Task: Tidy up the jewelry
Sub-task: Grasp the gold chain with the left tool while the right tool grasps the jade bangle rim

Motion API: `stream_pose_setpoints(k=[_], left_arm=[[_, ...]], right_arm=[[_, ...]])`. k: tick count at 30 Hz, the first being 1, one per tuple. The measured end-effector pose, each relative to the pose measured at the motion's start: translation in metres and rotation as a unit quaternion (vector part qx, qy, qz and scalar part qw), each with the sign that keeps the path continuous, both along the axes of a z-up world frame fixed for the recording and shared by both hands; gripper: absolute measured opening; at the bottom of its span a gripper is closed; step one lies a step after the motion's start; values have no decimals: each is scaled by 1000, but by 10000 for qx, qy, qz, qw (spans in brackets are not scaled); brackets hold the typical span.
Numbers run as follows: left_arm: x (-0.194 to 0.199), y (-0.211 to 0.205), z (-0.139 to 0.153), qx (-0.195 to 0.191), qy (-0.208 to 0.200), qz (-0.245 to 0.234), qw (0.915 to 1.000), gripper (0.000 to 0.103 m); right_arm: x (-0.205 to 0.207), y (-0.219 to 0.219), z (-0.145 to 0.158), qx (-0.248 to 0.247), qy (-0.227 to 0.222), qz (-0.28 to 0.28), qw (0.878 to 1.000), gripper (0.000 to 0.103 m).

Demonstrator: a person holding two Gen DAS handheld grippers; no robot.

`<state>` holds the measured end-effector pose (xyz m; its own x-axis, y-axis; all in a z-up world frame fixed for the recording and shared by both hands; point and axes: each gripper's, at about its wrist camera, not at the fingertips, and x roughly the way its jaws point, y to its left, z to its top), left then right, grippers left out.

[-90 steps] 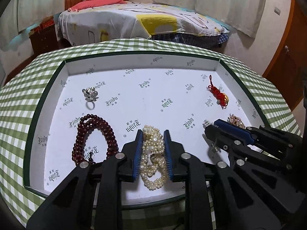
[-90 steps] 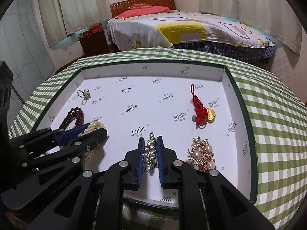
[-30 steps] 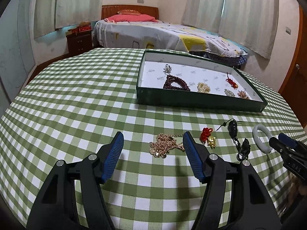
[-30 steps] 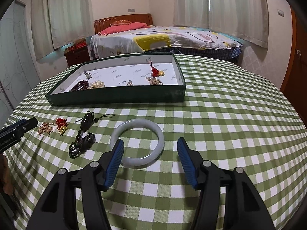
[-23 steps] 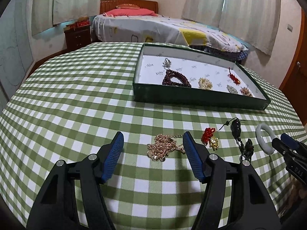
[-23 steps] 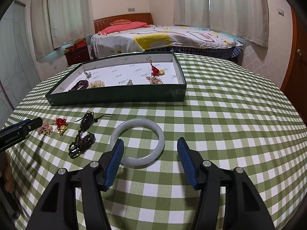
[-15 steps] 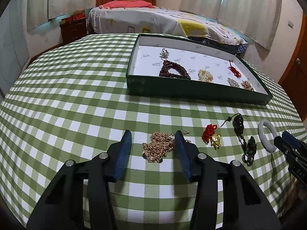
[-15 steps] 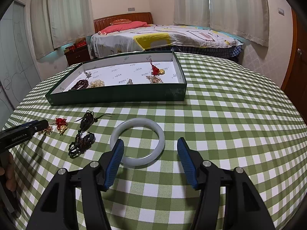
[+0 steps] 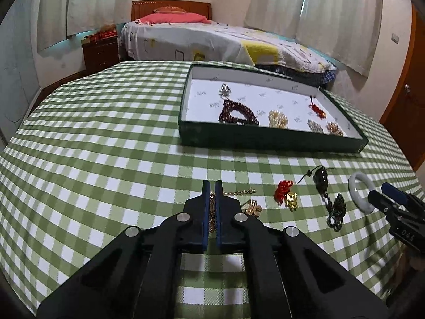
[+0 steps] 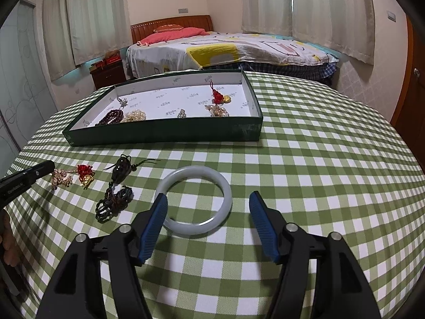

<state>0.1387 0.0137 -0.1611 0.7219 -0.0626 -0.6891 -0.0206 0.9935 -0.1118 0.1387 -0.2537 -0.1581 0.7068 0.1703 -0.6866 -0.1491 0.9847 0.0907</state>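
Observation:
My left gripper [image 9: 212, 186] is shut on a gold chain [image 9: 240, 193] that lies on the green checked tablecloth; part of the chain trails out to the right. The chain also shows in the right wrist view [image 10: 61, 177]. My right gripper [image 10: 207, 199] is open, its fingers either side of a pale jade bangle [image 10: 196, 203] lying flat on the cloth, just short of it. A green tray [image 9: 271, 139] with white lining holds a dark red bead bracelet [image 9: 237, 113], pearls and other pieces.
On the cloth between the grippers lie a red knot charm with a gold figure [image 9: 286, 194] and a black beaded cord pendant [image 9: 329, 199]. A bed [image 10: 228, 47] and a nightstand stand beyond the table. A wooden door is at far right.
My left gripper has closed from wide open onto the gold chain and moved in over it. My right gripper has stayed open by the bangle.

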Motion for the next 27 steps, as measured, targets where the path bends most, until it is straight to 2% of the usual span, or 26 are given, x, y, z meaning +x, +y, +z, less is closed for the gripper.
stream_pose_setpoints(k=[11, 16, 17, 20, 21, 25, 26, 27], left_arm=[[-1, 2, 2, -70, -29, -58, 10000, 4], [2, -2, -6, -83, 148, -162, 9997, 4], [1, -3, -7, -94, 151, -152, 9997, 9], [2, -4, -10, -80, 188, -142, 9997, 34], [2, -4, -11, -99, 213, -117, 9997, 37], [8, -2, -15, -206, 361, -91, 9991, 37], [9, -2, -16, -209, 372, -115, 9990, 34], [10, -3, -17, -191, 373, -140, 9990, 21]], right_arm=[[7, 3, -2, -17, 138, 62, 9999, 70], [8, 2, -2, 22, 158, 56, 9999, 70], [8, 2, -2, 22, 157, 57, 9999, 70], [8, 2, -2, 28, 159, 57, 9999, 70], [7, 2, -2, 33, 161, 57, 9998, 70], [8, 2, -3, 38, 162, 57, 9998, 70], [7, 2, -3, 40, 162, 56, 9998, 70], [8, 2, -3, 37, 162, 57, 9998, 70]])
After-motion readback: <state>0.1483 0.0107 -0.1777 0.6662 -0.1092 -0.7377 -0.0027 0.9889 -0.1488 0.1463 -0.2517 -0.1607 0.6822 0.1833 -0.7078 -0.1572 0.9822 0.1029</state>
